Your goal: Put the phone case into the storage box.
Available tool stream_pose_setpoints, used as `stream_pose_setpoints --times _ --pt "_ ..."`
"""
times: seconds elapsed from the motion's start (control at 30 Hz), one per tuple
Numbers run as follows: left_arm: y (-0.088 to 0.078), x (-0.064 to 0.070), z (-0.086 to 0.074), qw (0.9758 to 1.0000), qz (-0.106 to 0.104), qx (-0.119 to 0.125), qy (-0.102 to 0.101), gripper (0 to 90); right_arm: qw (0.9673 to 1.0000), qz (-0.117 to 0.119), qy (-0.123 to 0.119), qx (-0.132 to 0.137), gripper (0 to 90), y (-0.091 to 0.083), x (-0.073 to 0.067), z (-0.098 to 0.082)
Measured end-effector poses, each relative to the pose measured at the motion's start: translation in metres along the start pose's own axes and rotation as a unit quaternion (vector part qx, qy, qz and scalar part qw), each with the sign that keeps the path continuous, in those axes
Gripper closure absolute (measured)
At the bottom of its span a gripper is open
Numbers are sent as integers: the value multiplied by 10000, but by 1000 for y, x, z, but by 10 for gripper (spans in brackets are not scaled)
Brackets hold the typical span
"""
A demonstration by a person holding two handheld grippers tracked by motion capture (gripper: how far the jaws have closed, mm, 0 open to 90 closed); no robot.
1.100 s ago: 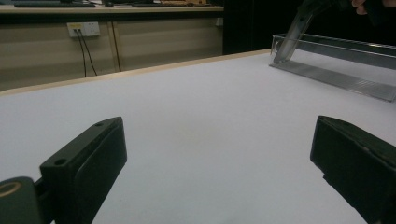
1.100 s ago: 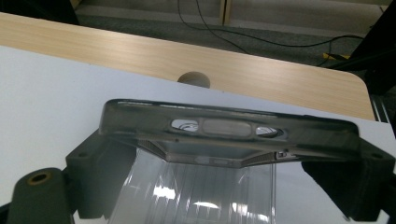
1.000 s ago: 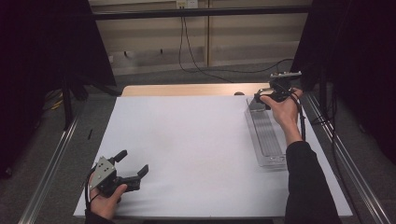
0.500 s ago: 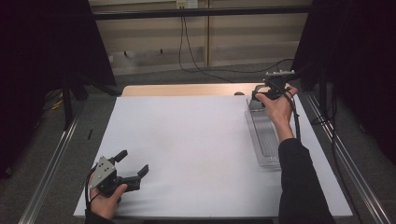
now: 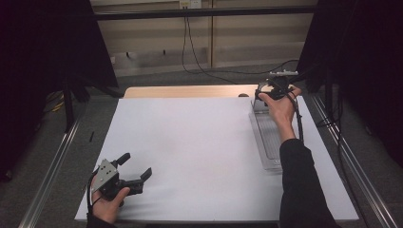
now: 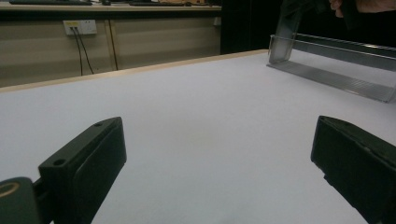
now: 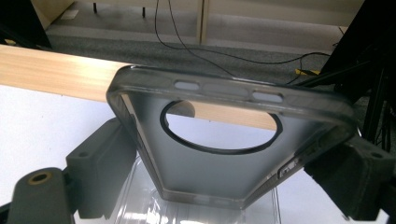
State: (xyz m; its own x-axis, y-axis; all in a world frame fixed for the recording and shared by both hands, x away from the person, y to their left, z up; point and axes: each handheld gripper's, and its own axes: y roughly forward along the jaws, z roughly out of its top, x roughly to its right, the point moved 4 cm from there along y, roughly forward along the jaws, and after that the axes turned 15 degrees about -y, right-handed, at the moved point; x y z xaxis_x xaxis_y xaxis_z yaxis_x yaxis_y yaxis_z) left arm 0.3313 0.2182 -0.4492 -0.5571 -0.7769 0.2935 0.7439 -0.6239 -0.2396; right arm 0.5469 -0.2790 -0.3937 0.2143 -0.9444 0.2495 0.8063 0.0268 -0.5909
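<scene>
A translucent grey phone case (image 7: 219, 140) with a round camera hole stands upright between the jaws of my right gripper (image 7: 224, 179), which is shut on its two long sides. In the high view this right gripper (image 5: 264, 96) hovers at the far end of a long clear plastic tray (image 5: 269, 142) on the right of the white table. The case's lower end hangs just above the tray (image 7: 196, 213). My left gripper (image 5: 137, 165) rests near the table's front left corner, open with nothing between its jaws. From the left gripper (image 6: 219, 163) the case (image 6: 284, 39) shows far off.
The white table top (image 5: 199, 142) stretches between the two grippers, with a wooden strip (image 5: 185, 91) along its far edge. Metal rails (image 5: 52, 161) flank the table. Cables (image 5: 199, 52) lie on the floor beyond. The tray (image 6: 336, 79) lies along the right side.
The right hand has shifted slightly left and away, bringing the phone case over the tray's far end. The left gripper has stayed put.
</scene>
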Motion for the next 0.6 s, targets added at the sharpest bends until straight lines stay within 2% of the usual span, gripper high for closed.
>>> stream_pose_setpoints --times 0.37,0.6 --pt "0 0 0 10000 21 -1 10 33 9998 20 -7 194 121 5 1 0" --pt "1 0 -1 10000 18 -24 38 33 9997 84 -97 231 121 5 2 0"
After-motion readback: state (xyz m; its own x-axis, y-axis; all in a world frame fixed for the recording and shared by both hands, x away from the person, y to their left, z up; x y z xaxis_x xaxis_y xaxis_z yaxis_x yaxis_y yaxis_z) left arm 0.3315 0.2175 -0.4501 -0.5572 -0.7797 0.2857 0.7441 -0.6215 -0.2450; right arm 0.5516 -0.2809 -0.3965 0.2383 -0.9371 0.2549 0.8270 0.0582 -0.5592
